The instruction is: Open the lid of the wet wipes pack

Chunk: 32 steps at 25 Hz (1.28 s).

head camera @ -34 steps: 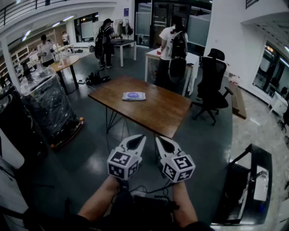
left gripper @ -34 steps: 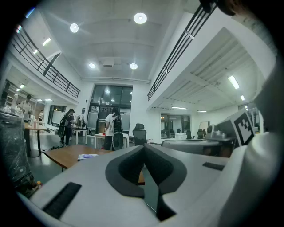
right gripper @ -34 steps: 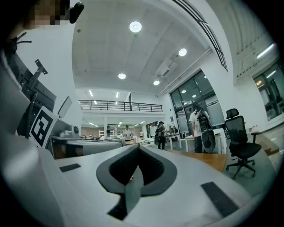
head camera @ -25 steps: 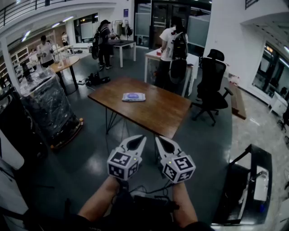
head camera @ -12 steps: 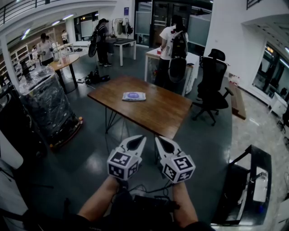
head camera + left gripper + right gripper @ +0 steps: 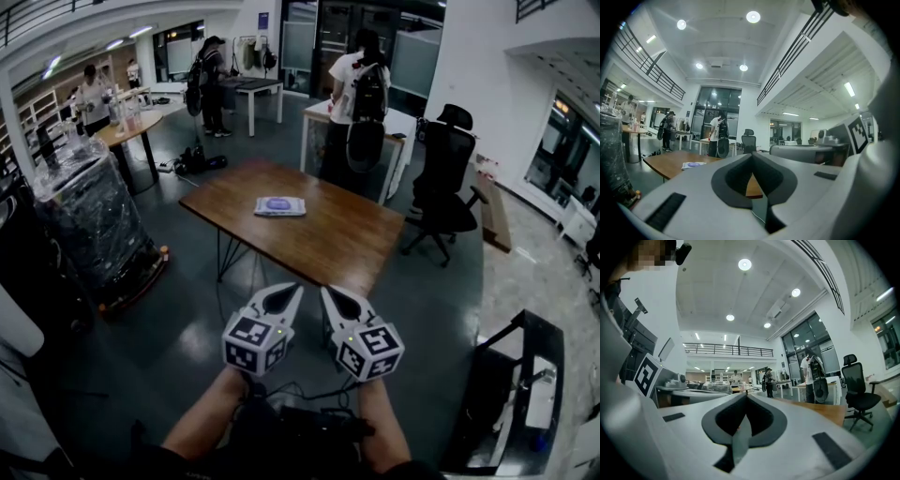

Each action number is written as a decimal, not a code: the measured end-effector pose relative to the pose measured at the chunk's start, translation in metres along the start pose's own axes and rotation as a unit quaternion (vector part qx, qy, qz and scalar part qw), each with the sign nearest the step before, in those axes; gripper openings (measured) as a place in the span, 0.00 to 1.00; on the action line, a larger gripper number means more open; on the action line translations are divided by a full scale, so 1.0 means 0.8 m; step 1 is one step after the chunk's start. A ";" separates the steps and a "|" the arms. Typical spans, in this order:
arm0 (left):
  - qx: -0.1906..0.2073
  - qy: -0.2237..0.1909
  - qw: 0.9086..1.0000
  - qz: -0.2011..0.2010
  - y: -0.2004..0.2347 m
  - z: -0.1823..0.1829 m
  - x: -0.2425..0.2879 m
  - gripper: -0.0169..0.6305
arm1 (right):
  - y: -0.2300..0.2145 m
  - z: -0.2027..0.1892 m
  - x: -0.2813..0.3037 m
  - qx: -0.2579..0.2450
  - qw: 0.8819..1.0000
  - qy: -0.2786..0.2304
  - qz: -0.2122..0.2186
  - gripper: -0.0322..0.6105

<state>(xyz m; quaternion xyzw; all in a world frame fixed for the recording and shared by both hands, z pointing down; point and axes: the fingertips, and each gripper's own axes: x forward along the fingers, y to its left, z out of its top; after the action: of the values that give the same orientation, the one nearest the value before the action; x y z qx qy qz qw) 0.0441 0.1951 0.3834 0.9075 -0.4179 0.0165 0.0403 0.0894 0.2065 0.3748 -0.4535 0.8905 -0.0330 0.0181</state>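
The wet wipes pack (image 6: 279, 206), white with a purple lid, lies flat on a brown wooden table (image 6: 347, 239) a good way ahead of me. The left gripper view shows the pack (image 6: 693, 164) small on that table's left part. My left gripper (image 6: 286, 295) and right gripper (image 6: 336, 298) are held side by side over the dark floor, short of the table's near edge and pointing level at it. Both have their jaws shut, tips meeting, with nothing between them. In the right gripper view the gripper (image 6: 746, 397) shows only the table's edge (image 6: 825, 411); the pack is hidden there.
A black office chair (image 6: 441, 178) stands right of the table. A person with a backpack (image 6: 361, 94) stands behind it at a white table. A plastic-wrapped pallet (image 6: 84, 216) is at the left, a black stand (image 6: 506, 394) at the near right. Other people are at the far left.
The table and pack sit slightly lower and larger in the head view, so I have come a little closer. Both grippers keep their pose and stay shut.
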 end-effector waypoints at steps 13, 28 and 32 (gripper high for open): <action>-0.014 0.004 1.000 -0.010 0.125 0.011 0.071 0.04 | -0.040 0.003 0.135 0.000 1.000 0.016 -0.012 0.07; -0.026 0.034 0.998 -0.047 0.289 0.009 0.122 0.04 | -0.050 -0.003 0.310 0.003 0.998 0.036 -0.044 0.07; -0.030 0.037 0.998 -0.043 0.318 0.006 0.144 0.04 | -0.065 -0.006 0.339 0.005 0.998 0.040 -0.042 0.07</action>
<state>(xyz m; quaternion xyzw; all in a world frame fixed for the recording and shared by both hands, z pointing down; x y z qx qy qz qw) -0.0742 -0.0568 0.4010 0.9219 -0.3765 0.0361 0.0836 -0.0283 -0.0432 0.3830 -0.4891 0.8702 -0.0565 -0.0167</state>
